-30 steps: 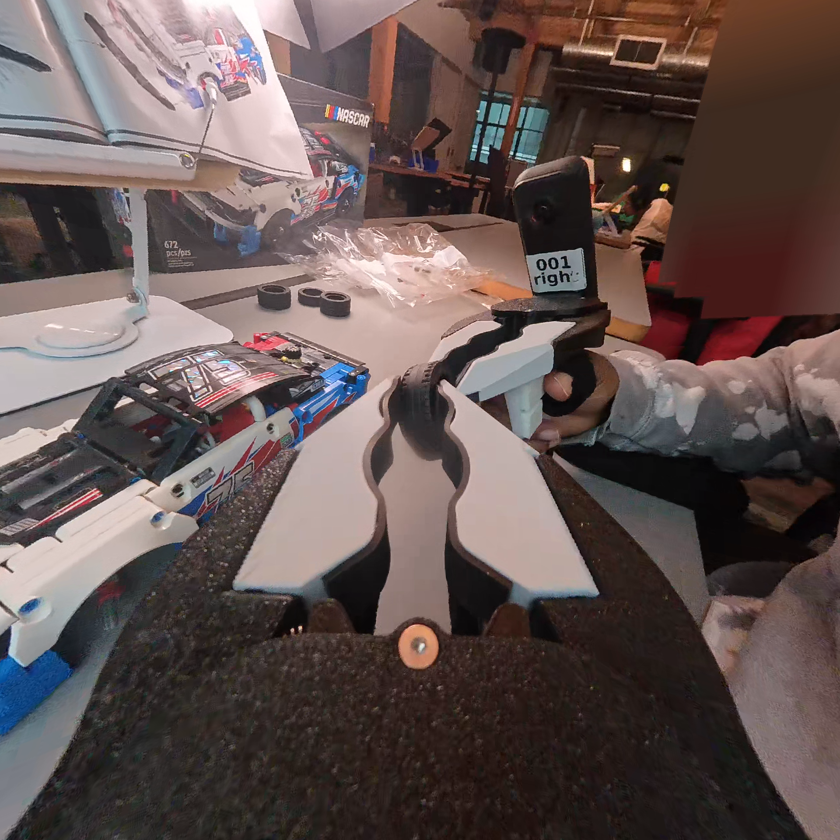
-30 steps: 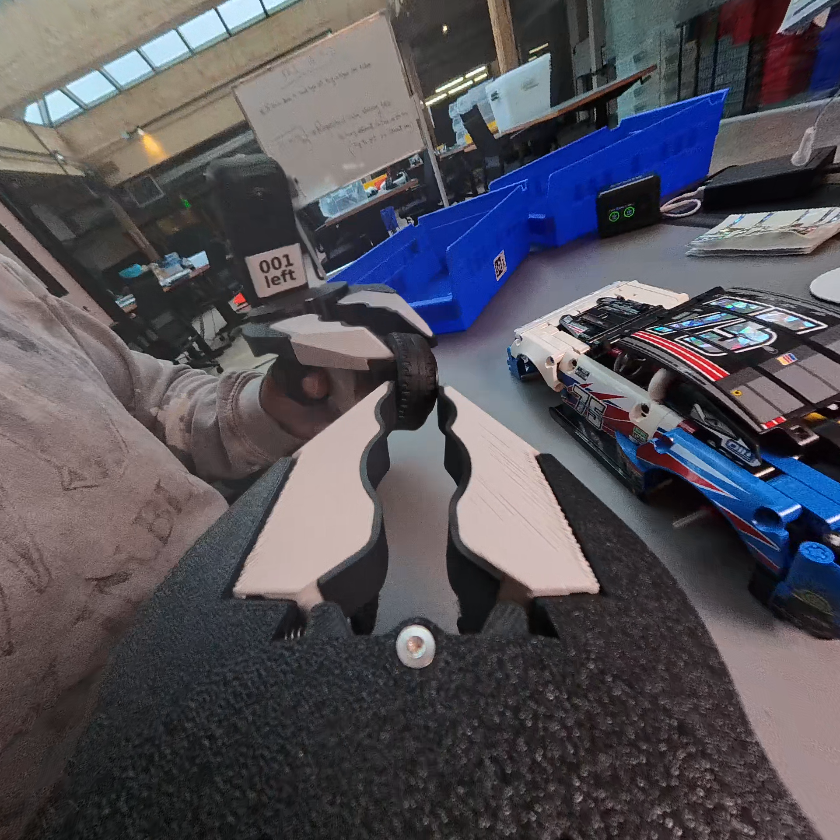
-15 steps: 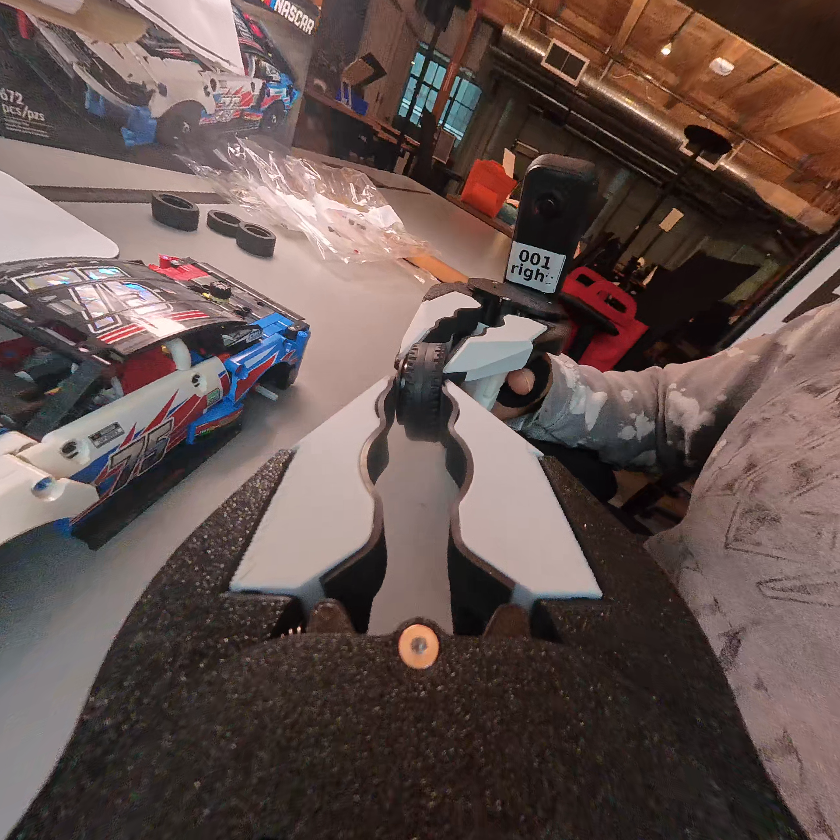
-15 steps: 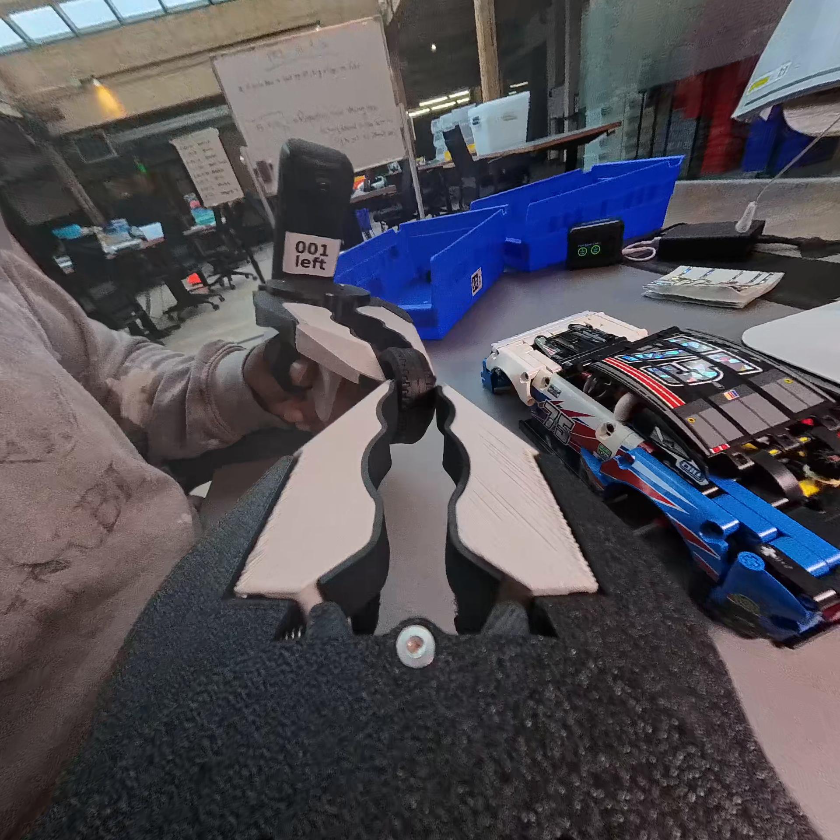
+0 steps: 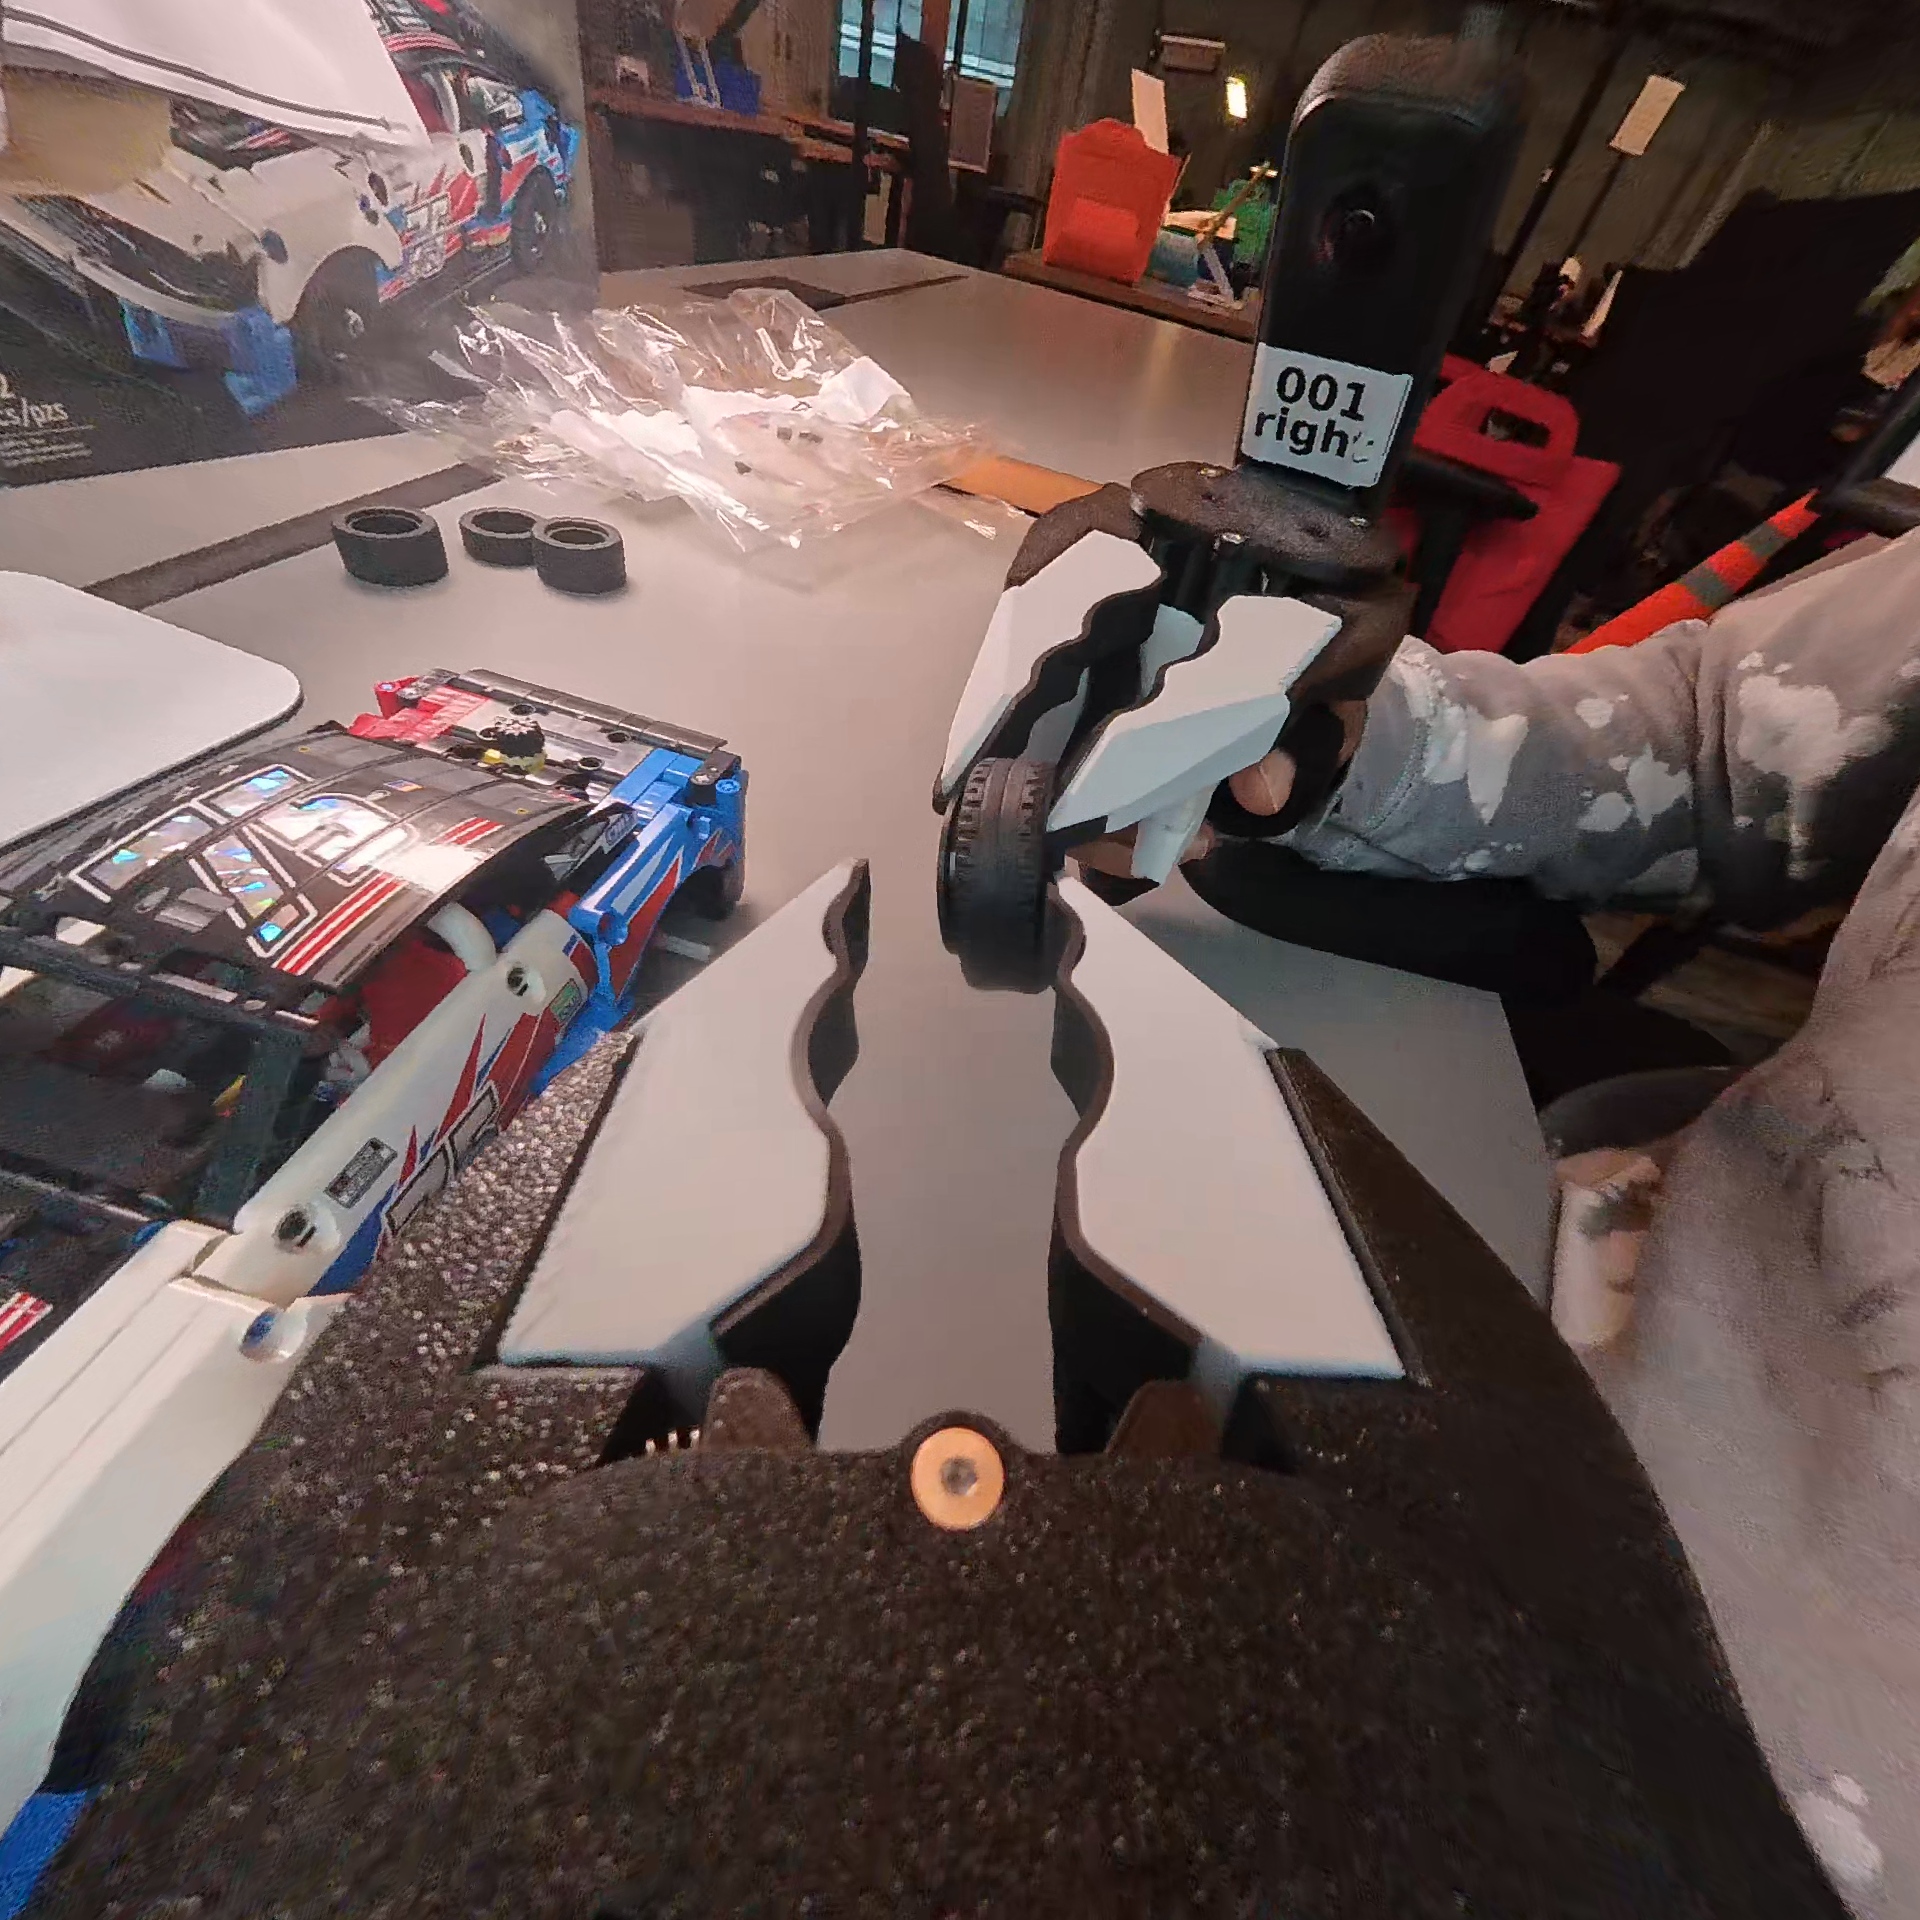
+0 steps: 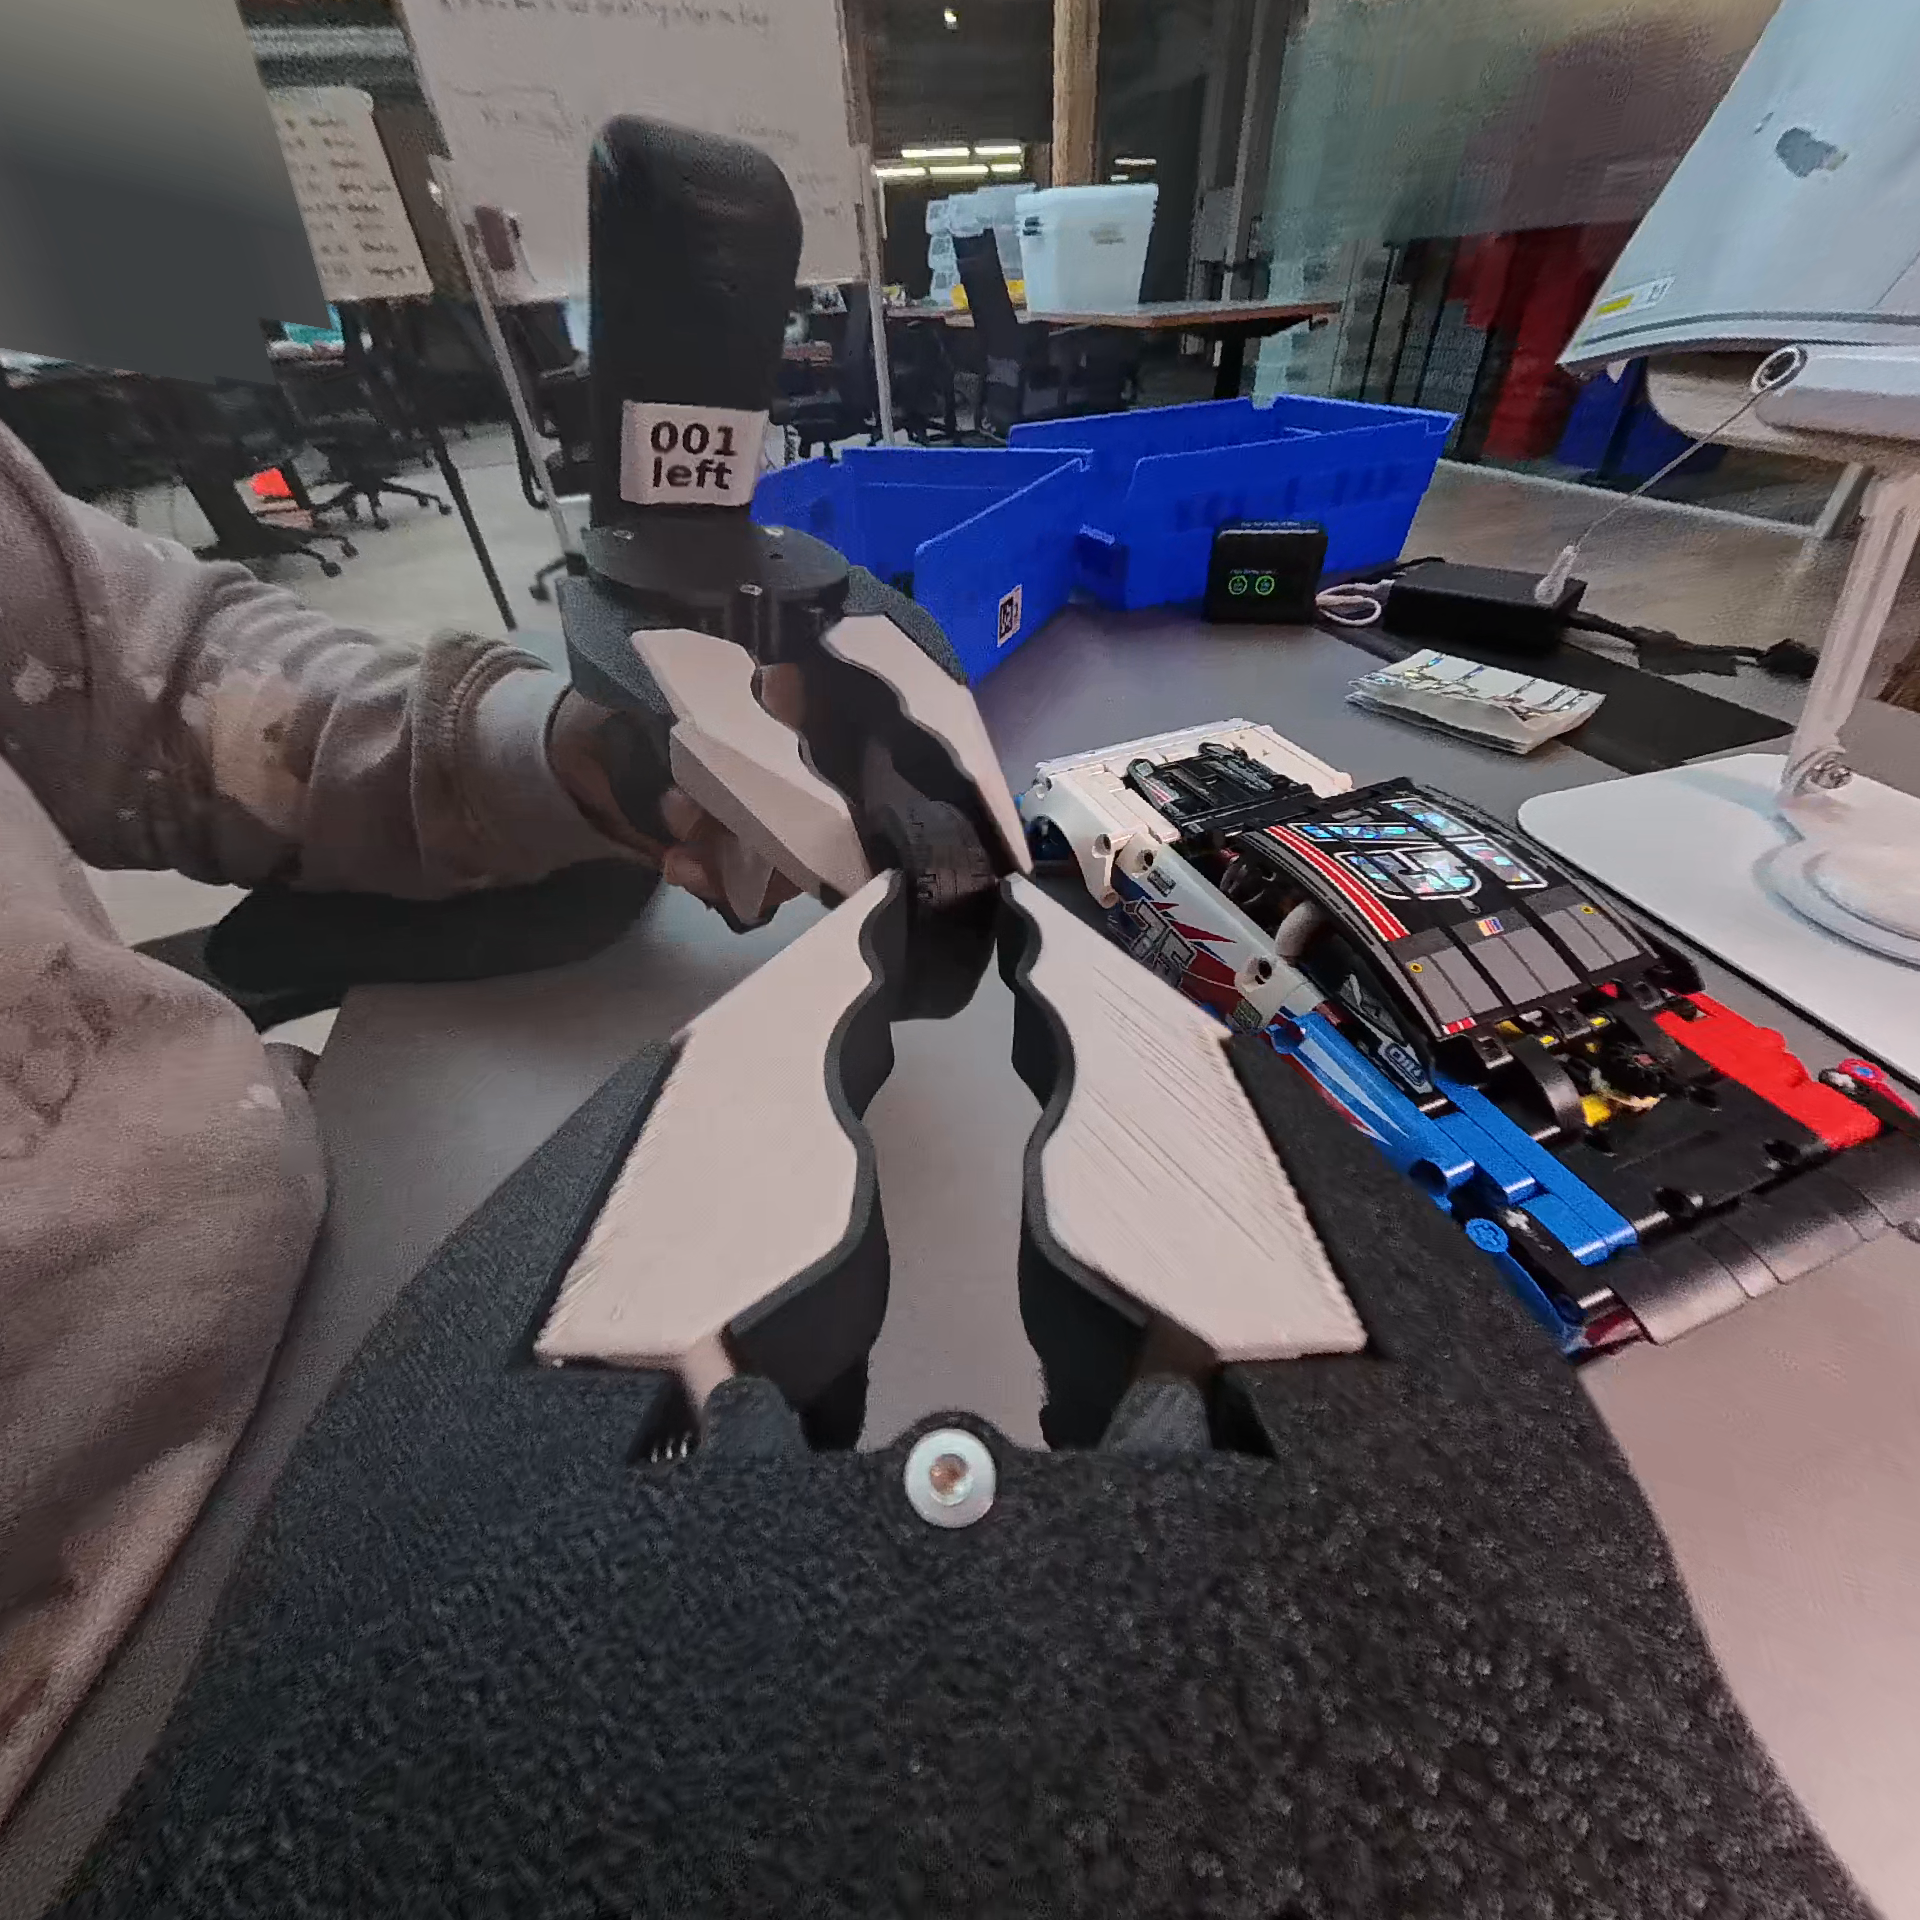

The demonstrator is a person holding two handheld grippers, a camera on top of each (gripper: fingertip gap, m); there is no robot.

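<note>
A small black toy wheel (image 5: 987,883) hangs above the grey table (image 5: 831,665). My right gripper (image 6: 951,883) is shut on this wheel (image 6: 935,831); in the left wrist view it (image 5: 1013,810) comes in from the right, held by a hand. My left gripper (image 5: 961,883) is open, its jaws spread on either side of the wheel, with the right fingertip (image 5: 1070,925) against the tyre. A brick-built race car (image 5: 364,935) in white, blue, red and black, with no wheels showing, lies on the table to the left of it, and shows in the right wrist view (image 6: 1403,935) too.
Three loose black tyres (image 5: 478,540) and empty clear plastic bags (image 5: 707,405) lie behind the car, with the kit's box (image 5: 260,208) at the back. Blue bins (image 6: 1091,520), a small black device (image 6: 1262,571), a booklet (image 6: 1475,696) and a white stand base (image 6: 1714,862) sit beyond the car. Less than 4 cm separates the two grippers' tips.
My left gripper has opened and let go of the wheel it held together with the right gripper. The right gripper keeps its grip. Both grippers have swung and tilted somewhat.
</note>
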